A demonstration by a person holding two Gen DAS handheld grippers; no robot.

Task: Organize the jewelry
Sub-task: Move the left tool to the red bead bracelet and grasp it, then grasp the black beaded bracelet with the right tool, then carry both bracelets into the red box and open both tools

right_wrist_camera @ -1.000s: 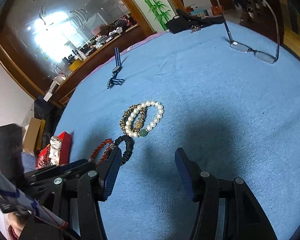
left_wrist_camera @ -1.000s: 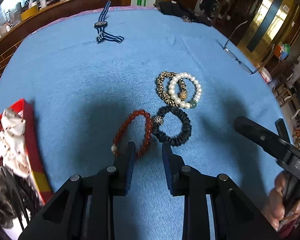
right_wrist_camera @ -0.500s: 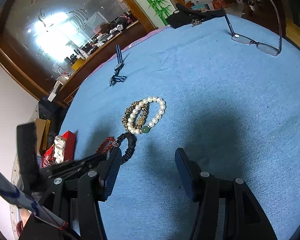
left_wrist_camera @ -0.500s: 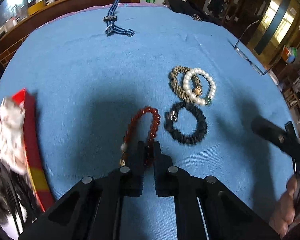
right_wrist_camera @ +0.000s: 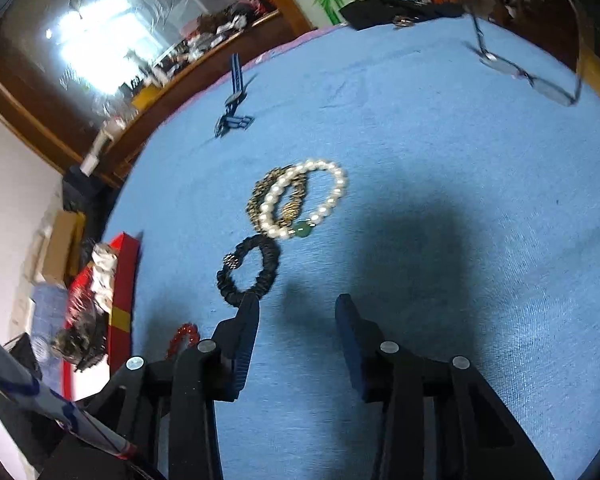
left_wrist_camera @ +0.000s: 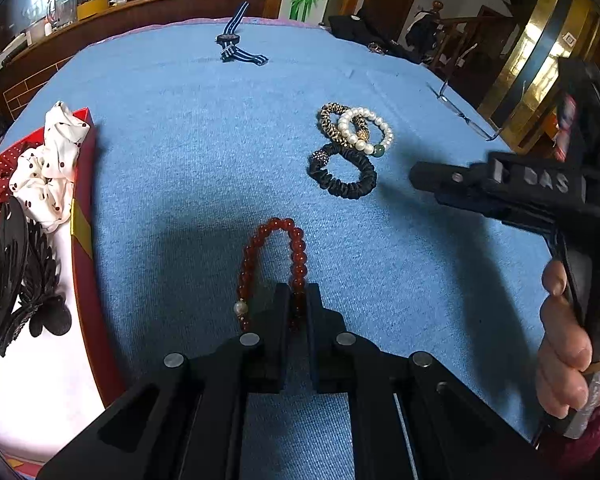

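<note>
My left gripper [left_wrist_camera: 299, 294] is shut on the red bead bracelet [left_wrist_camera: 256, 246], pinching its right strand above the blue tablecloth [left_wrist_camera: 180, 152]. A black scrunchie [left_wrist_camera: 344, 172], a pearl bracelet [left_wrist_camera: 366, 130] and a leopard-print band [left_wrist_camera: 328, 122] lie together further ahead. My right gripper [right_wrist_camera: 296, 312] is open and empty just short of the black scrunchie [right_wrist_camera: 248, 268]; the pearl bracelet [right_wrist_camera: 304, 196] lies beyond it. A tip of the red bracelet [right_wrist_camera: 182, 336] shows at its left.
A red box [left_wrist_camera: 82, 216] at the left holds scrunchies and a black hair clip [left_wrist_camera: 20, 272]. A striped watch [left_wrist_camera: 236, 46] lies at the far side. Glasses [right_wrist_camera: 532, 76] sit at the right edge. The right gripper's body [left_wrist_camera: 520, 192] hangs at the right.
My left gripper closed on the red bracelet and pulled it back away from the black scrunchie, toward the box side. My right gripper moved in closer to the scrunchie and stayed open.
</note>
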